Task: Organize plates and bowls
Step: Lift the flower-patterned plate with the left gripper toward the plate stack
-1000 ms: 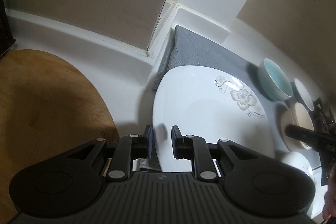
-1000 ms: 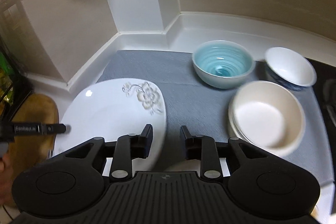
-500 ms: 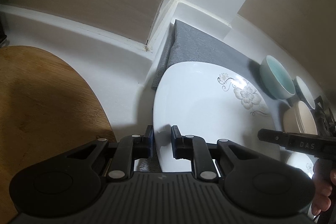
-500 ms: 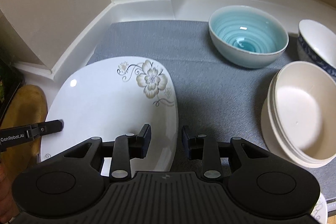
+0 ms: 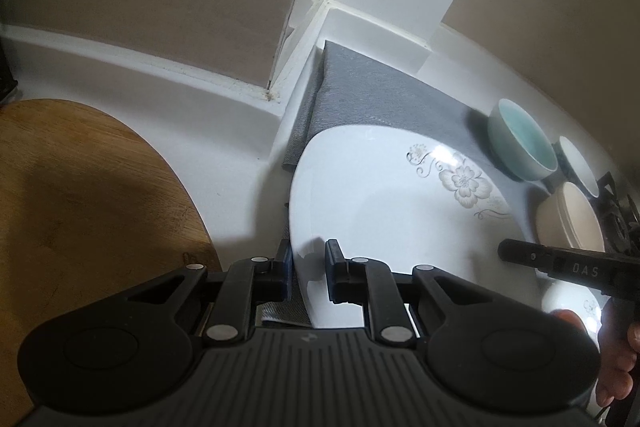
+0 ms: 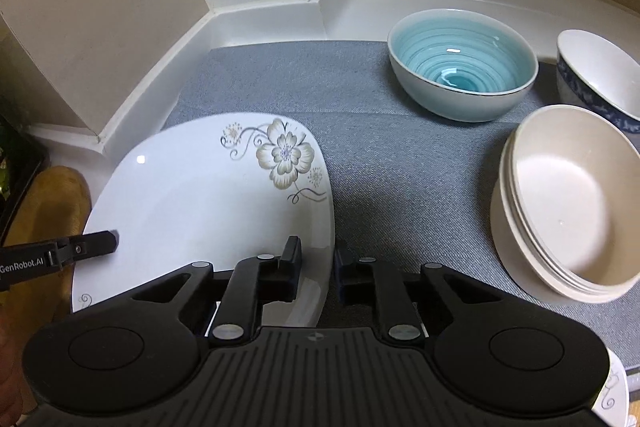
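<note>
Two hand-held grippers worked one plate. Your left hand-held gripper (image 5: 308,269) pointed steeply down, jaws narrow and clamped on the left rim of the square white plate (image 5: 384,211). Your right hand-held gripper (image 6: 316,265) pointed down at a like angle; its jaws were closing across the plate's right rim, one finger over the glazed face, the other on the outer side. Whether the pads pressed the rim yet, you could not tell from the frames. Part of a hand (image 5: 616,359) showed at the lower right of the left view.

Plate: glossy glaze, rounded corners, grey-beige flower print at the far corner. It sat on a grey woven mat (image 6: 392,163), its left side overhanging the mat's edge toward the white tabletop (image 5: 224,147).

Right of the plate, open mat lay between it and a stack of cream bowls (image 6: 568,203), smooth and matte. Beyond them stood a teal bowl (image 6: 462,61) with ribbed rings inside and a white bowl with a blue patterned band (image 6: 596,79); all well apart from the plate. A round wooden board (image 5: 80,195) lay left of the plate on the tabletop. A white upstand ran along the wall behind.
</note>
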A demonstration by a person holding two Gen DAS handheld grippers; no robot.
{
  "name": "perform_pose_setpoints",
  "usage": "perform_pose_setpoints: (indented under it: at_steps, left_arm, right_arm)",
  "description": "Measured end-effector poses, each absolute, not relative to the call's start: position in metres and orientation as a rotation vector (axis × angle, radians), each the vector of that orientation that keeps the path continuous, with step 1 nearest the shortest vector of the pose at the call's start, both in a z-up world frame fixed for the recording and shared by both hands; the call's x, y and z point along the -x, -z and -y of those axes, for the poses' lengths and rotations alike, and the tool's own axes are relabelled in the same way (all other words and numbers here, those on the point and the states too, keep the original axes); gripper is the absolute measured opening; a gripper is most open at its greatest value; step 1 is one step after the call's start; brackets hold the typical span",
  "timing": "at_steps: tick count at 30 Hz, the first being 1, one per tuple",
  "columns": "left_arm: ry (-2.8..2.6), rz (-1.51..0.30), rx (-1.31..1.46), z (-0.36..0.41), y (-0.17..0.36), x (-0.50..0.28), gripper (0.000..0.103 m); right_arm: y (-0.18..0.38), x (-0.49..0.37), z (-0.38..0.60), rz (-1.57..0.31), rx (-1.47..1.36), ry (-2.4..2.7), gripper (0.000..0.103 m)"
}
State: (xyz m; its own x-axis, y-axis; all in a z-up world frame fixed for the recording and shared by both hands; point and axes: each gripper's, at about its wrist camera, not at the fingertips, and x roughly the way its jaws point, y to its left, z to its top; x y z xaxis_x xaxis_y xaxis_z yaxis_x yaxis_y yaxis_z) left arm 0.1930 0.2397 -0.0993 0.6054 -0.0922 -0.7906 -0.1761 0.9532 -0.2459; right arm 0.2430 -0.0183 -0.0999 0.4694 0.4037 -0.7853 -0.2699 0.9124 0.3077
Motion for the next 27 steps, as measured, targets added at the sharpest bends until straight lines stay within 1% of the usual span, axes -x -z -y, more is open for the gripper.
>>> perform_pose_setpoints:
  at_steps: [14, 27]
  left_arm:
    - [-0.049, -0.878, 0.295, -0.233, 0.087, -0.176, 0.017]
    - [-0.038, -0.862, 0.281, -0.23, 0.091, -0.172, 0.018]
  right_arm:
    - [0.086, -0.217, 0.034, -0.949, -0.176, -0.43, 0.018]
    - [0.079, -0.195, 0.043, -0.918, -0.18, -0.432, 0.018]
